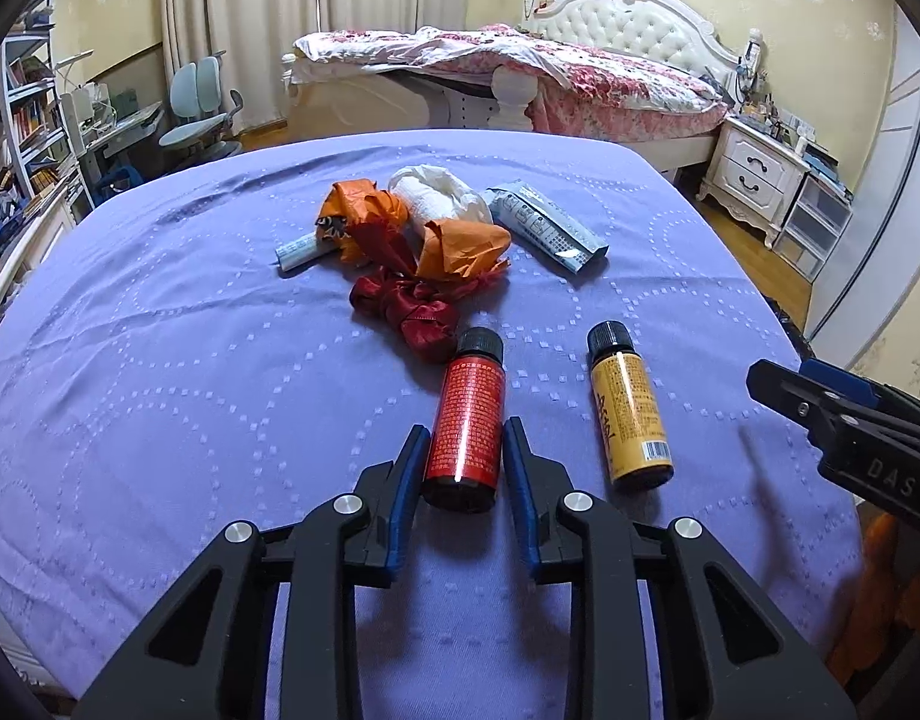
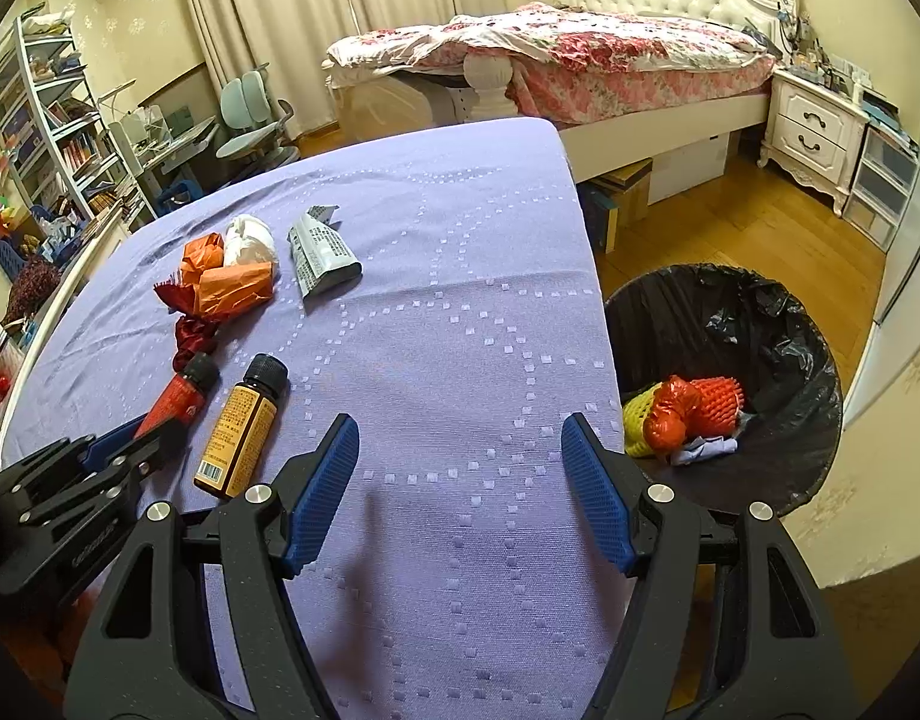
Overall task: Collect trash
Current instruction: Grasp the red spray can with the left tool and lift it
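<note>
A red bottle [image 1: 465, 420] with a black cap lies on the purple-clothed table [image 1: 160, 396]. My left gripper [image 1: 466, 444] has a finger on each side of it, jaws close to its sides; contact is unclear. A yellow bottle [image 1: 628, 408] lies just to its right. Beyond are a red ribbon [image 1: 409, 312], orange paper [image 1: 460, 249], white crumpled tissue [image 1: 442, 198] and a grey-blue packet [image 1: 544, 225]. My right gripper [image 2: 460, 474] is open and empty above the table's right part, right of the yellow bottle [image 2: 241, 426]. It also shows in the left wrist view [image 1: 844, 414].
A bin [image 2: 820, 372] lined with a black bag stands on the floor right of the table [image 2: 460, 312], holding red and yellow foam netting [image 2: 682, 414]. A bed [image 2: 580, 60], nightstand [image 2: 814, 126] and desk chair [image 2: 250, 114] stand beyond.
</note>
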`<state>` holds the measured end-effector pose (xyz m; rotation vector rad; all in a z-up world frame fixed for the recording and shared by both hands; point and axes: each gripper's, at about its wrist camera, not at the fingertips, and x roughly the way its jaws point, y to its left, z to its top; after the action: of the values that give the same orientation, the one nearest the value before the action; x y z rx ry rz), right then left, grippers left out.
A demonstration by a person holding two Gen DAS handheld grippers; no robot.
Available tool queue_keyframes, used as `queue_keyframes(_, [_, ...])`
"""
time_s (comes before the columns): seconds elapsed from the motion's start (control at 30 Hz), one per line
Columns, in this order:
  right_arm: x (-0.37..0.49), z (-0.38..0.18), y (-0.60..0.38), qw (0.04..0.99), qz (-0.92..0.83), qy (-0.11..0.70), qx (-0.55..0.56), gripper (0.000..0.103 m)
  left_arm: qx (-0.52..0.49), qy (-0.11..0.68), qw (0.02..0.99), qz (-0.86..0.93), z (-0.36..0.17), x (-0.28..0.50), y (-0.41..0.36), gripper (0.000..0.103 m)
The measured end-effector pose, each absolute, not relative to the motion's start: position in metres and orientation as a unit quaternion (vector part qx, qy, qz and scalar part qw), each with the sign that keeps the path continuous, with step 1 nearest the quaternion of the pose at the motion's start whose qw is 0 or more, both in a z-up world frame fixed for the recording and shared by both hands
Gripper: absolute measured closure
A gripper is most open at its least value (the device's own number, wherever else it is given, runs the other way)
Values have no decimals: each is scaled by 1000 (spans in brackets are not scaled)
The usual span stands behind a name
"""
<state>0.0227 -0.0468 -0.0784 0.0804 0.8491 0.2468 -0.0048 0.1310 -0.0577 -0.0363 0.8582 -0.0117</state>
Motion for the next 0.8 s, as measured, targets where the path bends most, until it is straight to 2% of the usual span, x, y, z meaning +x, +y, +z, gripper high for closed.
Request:
queue_keyframes(0.27, [21, -78, -44, 903, 118, 412, 33, 35, -22, 421, 907, -4, -62, -7, 140, 74])
queue_keyframes(0.4, [20, -78, -41, 903, 119, 413, 27, 35, -31, 424, 905, -2, -62, -4, 143, 56])
queue_keyframes(0.63, [19, -80, -39, 902, 119, 415, 27, 35, -45, 428, 902, -4, -64, 6, 143, 54])
queue_keyframes(0.67, [19, -80, -39, 902, 119, 415, 27, 35, -43, 427, 903, -4, -64, 6, 142, 56])
queue_keyframes(0.8, [19, -80, -39, 902, 119, 415, 27, 35, -28, 423, 905, -9, -64, 4, 138, 76])
